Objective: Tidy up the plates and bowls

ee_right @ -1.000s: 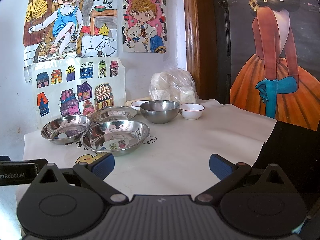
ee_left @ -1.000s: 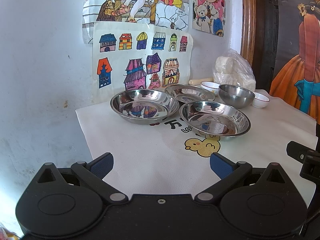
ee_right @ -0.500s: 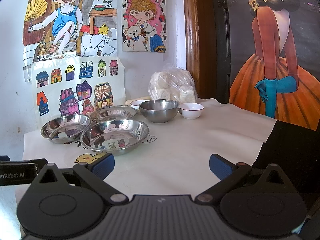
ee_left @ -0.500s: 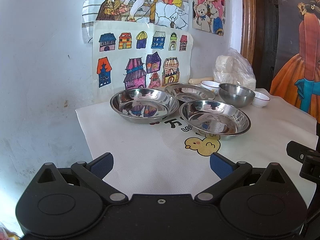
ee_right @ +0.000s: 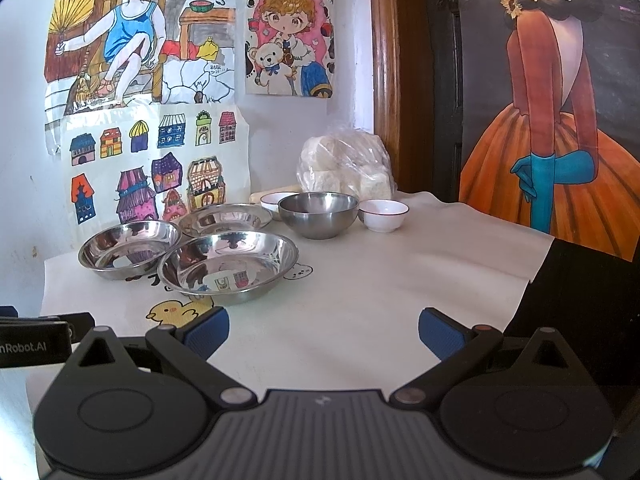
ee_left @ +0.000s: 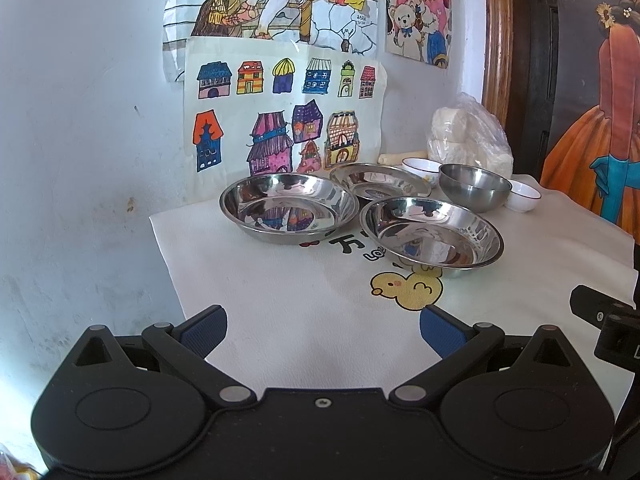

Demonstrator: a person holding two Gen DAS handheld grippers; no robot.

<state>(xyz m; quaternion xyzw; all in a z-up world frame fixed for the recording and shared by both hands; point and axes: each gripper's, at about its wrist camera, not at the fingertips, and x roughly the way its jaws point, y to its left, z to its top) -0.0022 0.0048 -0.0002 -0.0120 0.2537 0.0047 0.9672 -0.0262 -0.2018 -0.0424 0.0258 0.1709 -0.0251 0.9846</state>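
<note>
Three shallow steel plates sit on a white cloth: the left plate [ee_left: 289, 208] [ee_right: 130, 249], the near plate [ee_left: 431, 232] [ee_right: 228, 266] and the far plate [ee_left: 380, 182] [ee_right: 224, 219]. Behind them stands a deep steel bowl [ee_left: 474, 187] [ee_right: 318, 214], flanked by two small white bowls, one at the back [ee_left: 421, 166] [ee_right: 276, 201] and one to the right [ee_left: 523, 196] [ee_right: 383, 214]. My left gripper [ee_left: 322, 331] hovers open over the cloth's near edge, short of the plates. My right gripper [ee_right: 323, 334] is open too, empty, in front of the near plate.
A clear bag of white blocks [ee_left: 468, 140] [ee_right: 346, 166] leans in the back corner by a wooden frame [ee_right: 384, 80]. Drawings cover the wall [ee_left: 80, 140] behind the plates. The cloth [ee_right: 400, 280] ends at the right on a dark surface [ee_right: 568, 280]. A duck print [ee_left: 408, 286] marks the cloth.
Both views have crept very slightly nearer to the dishes. Nothing on the cloth has moved, and both grippers stay open.
</note>
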